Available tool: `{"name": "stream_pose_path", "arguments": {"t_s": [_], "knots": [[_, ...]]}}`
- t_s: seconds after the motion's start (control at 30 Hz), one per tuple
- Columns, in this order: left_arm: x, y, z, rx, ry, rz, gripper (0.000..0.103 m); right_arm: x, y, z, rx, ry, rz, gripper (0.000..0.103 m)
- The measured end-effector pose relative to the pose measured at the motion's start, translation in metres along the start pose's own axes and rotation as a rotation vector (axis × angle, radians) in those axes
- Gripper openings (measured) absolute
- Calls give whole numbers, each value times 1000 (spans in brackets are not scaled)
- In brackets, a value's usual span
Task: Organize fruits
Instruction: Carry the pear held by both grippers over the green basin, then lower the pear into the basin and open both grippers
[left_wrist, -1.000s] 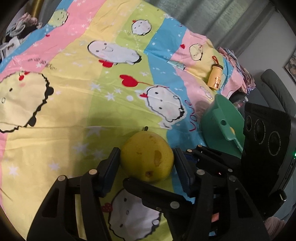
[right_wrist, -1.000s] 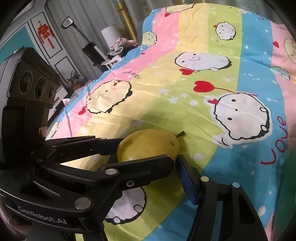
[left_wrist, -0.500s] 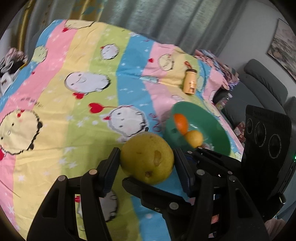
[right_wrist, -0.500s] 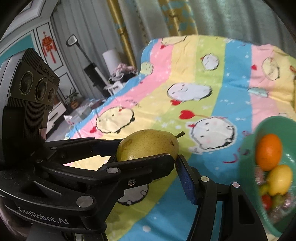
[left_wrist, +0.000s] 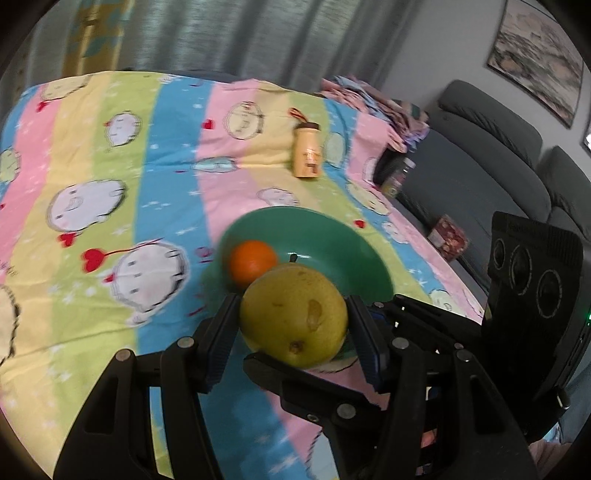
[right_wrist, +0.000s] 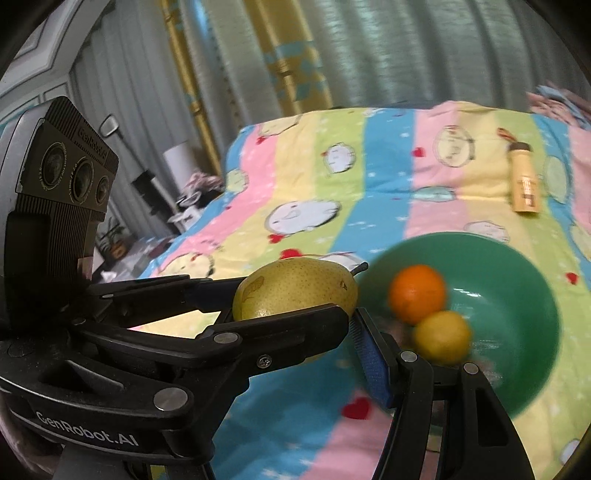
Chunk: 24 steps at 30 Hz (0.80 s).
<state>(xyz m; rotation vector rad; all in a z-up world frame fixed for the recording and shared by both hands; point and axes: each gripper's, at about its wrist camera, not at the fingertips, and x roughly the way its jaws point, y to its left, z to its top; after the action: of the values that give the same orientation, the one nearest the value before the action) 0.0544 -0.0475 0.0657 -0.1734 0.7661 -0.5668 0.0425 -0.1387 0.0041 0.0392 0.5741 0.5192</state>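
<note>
Bowl (right_wrist: 517, 266) blurred; pear (left_wrist: 293, 314) hides its near rim — lemon too.

A speckled yellow-green pear (left_wrist: 293, 317) hangs above the green bowl (left_wrist: 332, 236) — holding an orange (left_wrist: 252, 260) and, seemingly, a lemon (right_wrist: 441, 338).

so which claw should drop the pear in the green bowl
Left: its claw is shut on the pear, at the near edge of the green bowl with the orange.
</note>
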Motion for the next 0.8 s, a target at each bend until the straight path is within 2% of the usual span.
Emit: {"name": "stream_pose_path", "arguments": {"t_s": [0.2,0.57,0.7,0.8], "knots": [[39,-20,13,12,53,-52,58,-9,-41,1,49,21,-51,65],[104,-20,26,-47,196,-99,58,15,-97,4,113,195,-88,65],[119,-19,23,-58,232,-95,59,25,-100,3,79,264,-143,66],[118,-19,24,-64,225,-85,63,26,-98,4,56,268,-177,66]]}}
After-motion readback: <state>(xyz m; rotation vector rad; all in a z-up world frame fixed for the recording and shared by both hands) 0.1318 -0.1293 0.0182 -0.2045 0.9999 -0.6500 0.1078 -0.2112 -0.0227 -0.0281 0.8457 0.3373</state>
